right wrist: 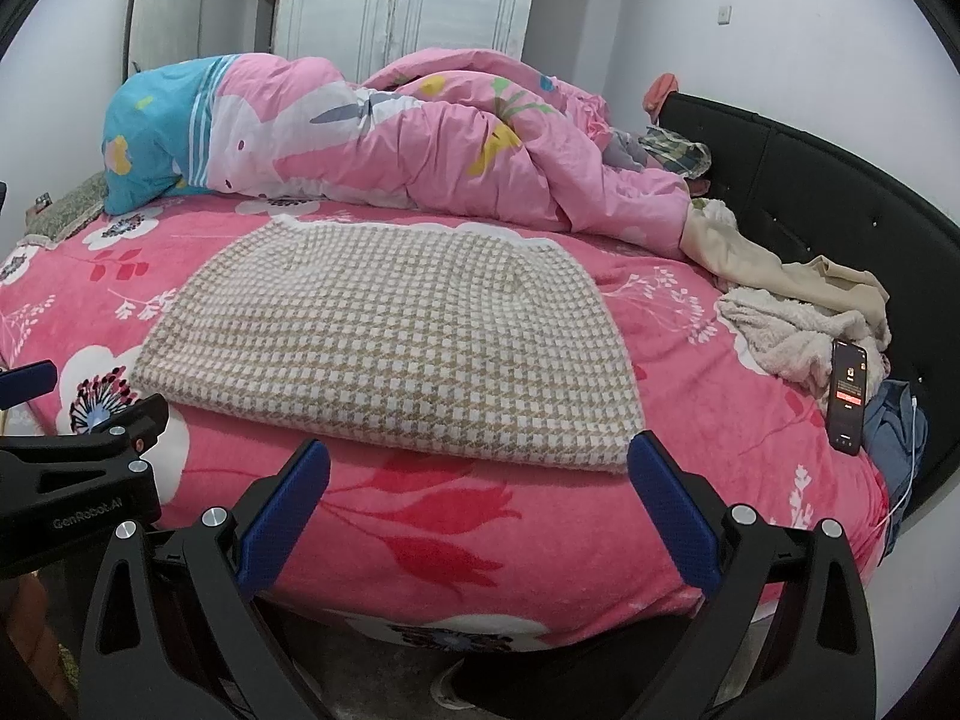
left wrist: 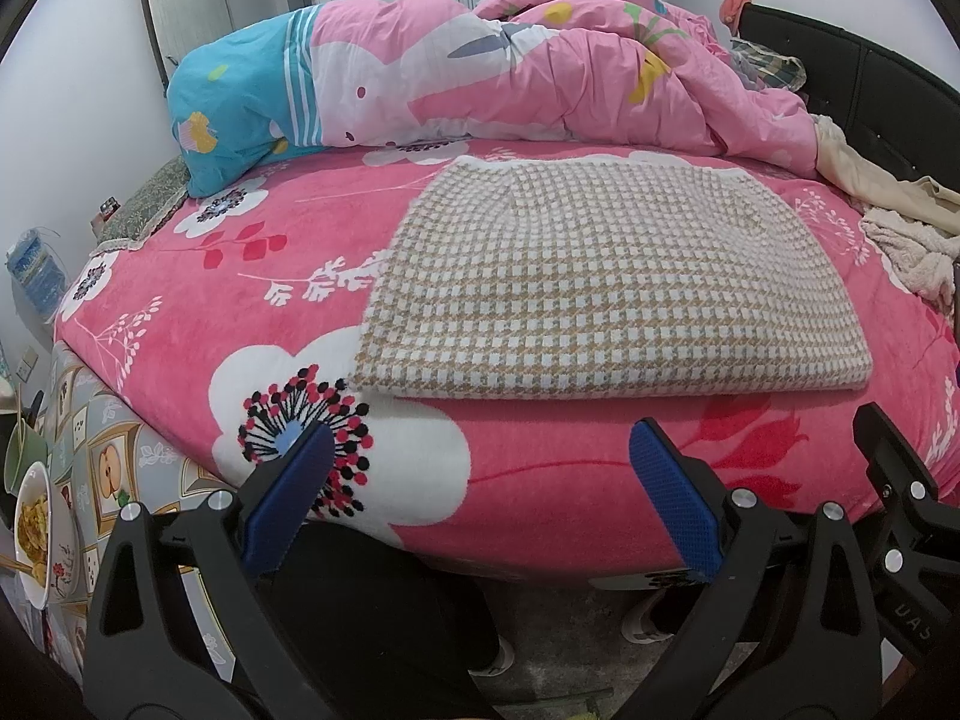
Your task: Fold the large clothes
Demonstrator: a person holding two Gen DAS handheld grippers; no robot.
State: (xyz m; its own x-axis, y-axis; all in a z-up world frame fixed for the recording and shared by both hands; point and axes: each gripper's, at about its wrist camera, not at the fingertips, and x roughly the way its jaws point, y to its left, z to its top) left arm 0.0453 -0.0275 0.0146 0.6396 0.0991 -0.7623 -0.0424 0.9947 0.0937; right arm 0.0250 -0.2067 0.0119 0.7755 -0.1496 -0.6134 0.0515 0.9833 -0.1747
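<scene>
A beige-and-white houndstooth garment (left wrist: pixel 606 282) lies folded flat in a rectangle on the pink floral bed cover (left wrist: pixel 252 300). It also shows in the right wrist view (right wrist: pixel 396 336). My left gripper (left wrist: pixel 480 444) is open and empty, held back from the bed's near edge, below the garment's front edge. My right gripper (right wrist: pixel 480 456) is open and empty too, just short of the garment's front right corner. The left gripper's body (right wrist: pixel 78 468) shows at the left of the right wrist view.
A bunched pink and blue duvet (left wrist: pixel 480 78) lies along the far side of the bed. Loose cream clothes (right wrist: pixel 798 312) and a lit phone (right wrist: pixel 848 396) lie at the right by the black headboard (right wrist: pixel 840 192). A table with a food bowl (left wrist: pixel 36 528) stands at the left.
</scene>
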